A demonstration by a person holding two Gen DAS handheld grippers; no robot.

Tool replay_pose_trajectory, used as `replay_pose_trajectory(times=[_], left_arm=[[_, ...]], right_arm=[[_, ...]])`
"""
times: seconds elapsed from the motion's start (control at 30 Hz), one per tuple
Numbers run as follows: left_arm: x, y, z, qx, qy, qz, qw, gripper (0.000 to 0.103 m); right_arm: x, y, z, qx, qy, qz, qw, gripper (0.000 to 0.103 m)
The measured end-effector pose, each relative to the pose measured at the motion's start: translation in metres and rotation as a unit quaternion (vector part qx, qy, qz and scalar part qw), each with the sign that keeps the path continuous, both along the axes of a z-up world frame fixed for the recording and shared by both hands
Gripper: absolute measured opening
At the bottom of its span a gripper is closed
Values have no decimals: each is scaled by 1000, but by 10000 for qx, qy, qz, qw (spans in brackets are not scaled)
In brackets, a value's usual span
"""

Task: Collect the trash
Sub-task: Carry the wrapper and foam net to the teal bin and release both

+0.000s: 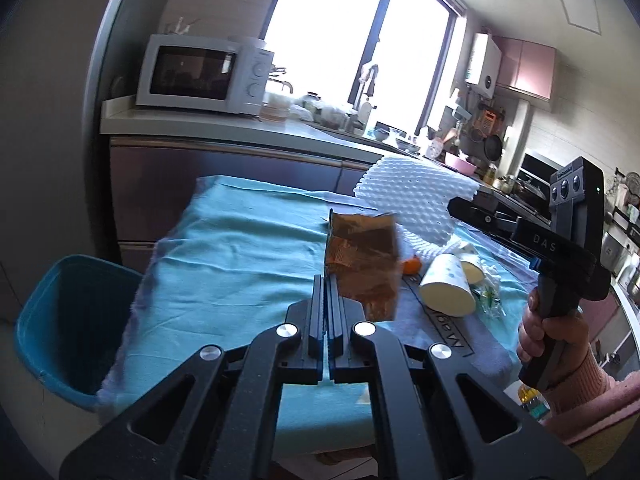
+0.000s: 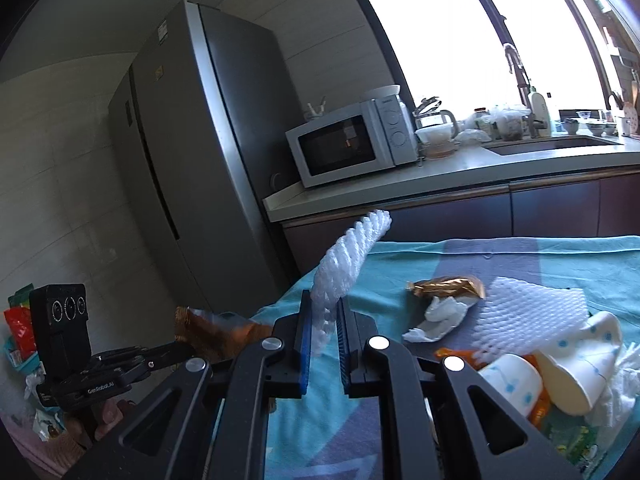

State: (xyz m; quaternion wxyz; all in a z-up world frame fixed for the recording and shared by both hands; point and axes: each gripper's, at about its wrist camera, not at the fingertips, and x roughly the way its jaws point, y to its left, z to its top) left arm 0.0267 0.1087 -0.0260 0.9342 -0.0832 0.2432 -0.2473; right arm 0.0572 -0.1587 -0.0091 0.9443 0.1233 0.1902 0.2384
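The left gripper [image 1: 329,288] is clamped tight on a brown snack wrapper [image 1: 362,256], lifted over the teal cloth [image 1: 224,248] near its left edge, beside the blue bin [image 1: 60,320]. The right gripper [image 2: 325,316] pinches a white foam net [image 2: 344,260] above the table; the paper cups [image 2: 560,368] lie crowded at the right.

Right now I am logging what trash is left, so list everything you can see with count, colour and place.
Wrapper: one, brown, held up in the left gripper.
Foam net: one, white, held in the right gripper.
Second foam net: one, white, on the trash pile.
Paper cups: two, white with blue dots, lying on the table.
Gold wrapper: one, on the table.
Tissue: one, white, beside it.
Tablecloth: one, teal.
Bin: one, blue, left of the table.
Microwave: one, white, on the counter.
Fridge: one, grey.
Left gripper: shut.
Right gripper: shut.
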Motion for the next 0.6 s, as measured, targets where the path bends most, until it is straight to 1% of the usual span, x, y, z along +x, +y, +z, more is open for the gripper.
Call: replay_pose_trajectory(times=[0.1, 0.2, 0.37, 0.6], left_arm=[[-1, 35, 3, -45, -1, 474, 9989, 1], [-4, 66, 4, -45, -4, 950, 9955, 1], [-5, 114, -4, -38, 87, 1643, 9864, 1], [4, 163, -28, -90, 458, 2282, 9725, 1]], right_arm=[[12, 25, 3, -17, -1, 348, 9994, 10], [25, 50, 4, -1, 38, 714, 9974, 10], [47, 92, 1, -12, 228, 1277, 9915, 10], [69, 151, -6, -83, 580, 1895, 9801, 10]])
